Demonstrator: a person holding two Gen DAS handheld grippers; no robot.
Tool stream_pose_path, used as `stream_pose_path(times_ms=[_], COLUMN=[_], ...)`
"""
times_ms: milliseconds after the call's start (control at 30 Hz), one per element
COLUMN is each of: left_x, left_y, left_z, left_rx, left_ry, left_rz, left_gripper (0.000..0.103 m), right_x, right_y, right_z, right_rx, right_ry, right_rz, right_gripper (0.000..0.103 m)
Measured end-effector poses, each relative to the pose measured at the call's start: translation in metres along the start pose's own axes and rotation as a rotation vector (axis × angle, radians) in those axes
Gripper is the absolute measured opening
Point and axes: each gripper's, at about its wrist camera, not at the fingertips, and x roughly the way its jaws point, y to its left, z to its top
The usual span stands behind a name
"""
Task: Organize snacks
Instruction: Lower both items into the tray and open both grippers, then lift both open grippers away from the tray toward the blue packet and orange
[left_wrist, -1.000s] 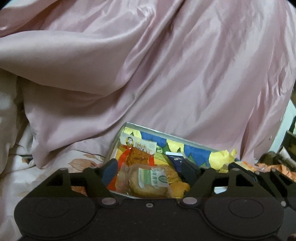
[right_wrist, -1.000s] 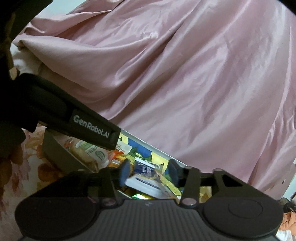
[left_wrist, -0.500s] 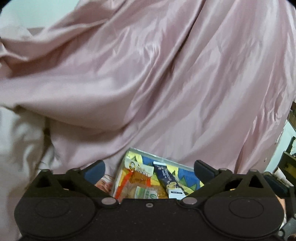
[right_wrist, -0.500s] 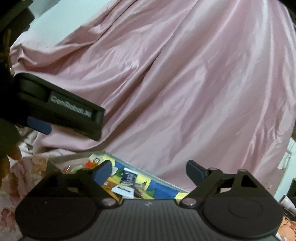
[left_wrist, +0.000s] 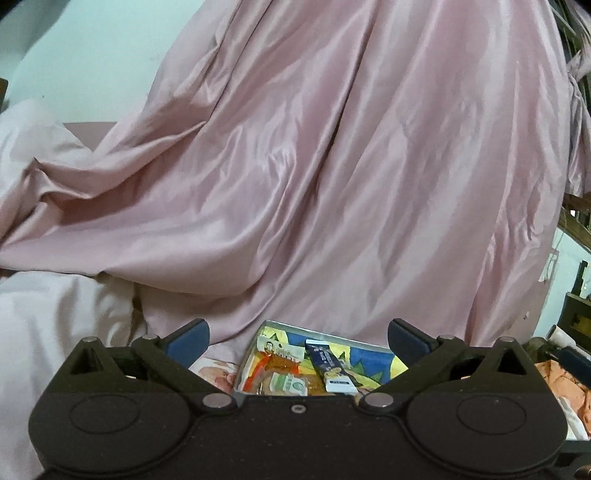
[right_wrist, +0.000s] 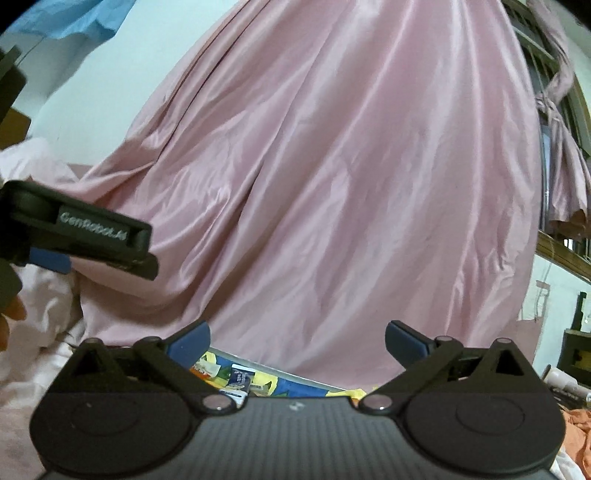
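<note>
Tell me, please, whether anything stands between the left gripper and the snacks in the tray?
Nothing visible does: the left gripper is open and empty, and the tray of snacks lies uncovered below its fingers.

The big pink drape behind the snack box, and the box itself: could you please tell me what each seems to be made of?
The pink drape looks like satin or a similar glossy woven cloth: soft folds catch long bright highlights. The snack box seems to be thin metal or foil-faced card; its rim shines silvery and its inside carries bright blue and yellow print, too small to tell further.
</note>
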Motion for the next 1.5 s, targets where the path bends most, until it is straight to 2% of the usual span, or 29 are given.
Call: stream_pose_path(times_ms=[233, 467, 767, 1000, 1200, 1500], left_x=[-0.040, -0.070, -0.093, -0.104, -0.108, -0.103], left_y=[-0.006, -0.001, -0.003, -0.006, -0.008, -0.010], left_z=[-0.020, -0.054, -0.076, -0.092, -0.106, -0.119], left_rx=[0.068, 0.100, 0.135, 0.175, 0.228, 0.265], left_ry=[0.012, 0.119, 0.190, 0.255, 0.331, 0.423], left_rz=[0.002, -0.006, -0.024, -0.039, -0.046, -0.046], left_gripper=[0.102, 0.102, 0.102, 0.102, 0.102, 0.102], right_x=[-0.040, -0.074, -0.095, -0.112, -0.122, -0.119], right_y=[-0.019, -0.039, -0.051, -0.045, -0.037, -0.032], right_z=[0.005, 0.005, -0.010, -0.019, -0.029, -0.041], right_rx=[0.011, 0.042, 0.080, 0.037, -0.009, -0.004], right_ry=[-0.001, 0.037, 0.172, 0.261, 0.350, 0.481], right_rz=[-0.010, -0.018, 0.003, 0.039, 0.086, 0.150], right_gripper=[0.103, 0.103, 0.103, 0.103, 0.103, 0.103])
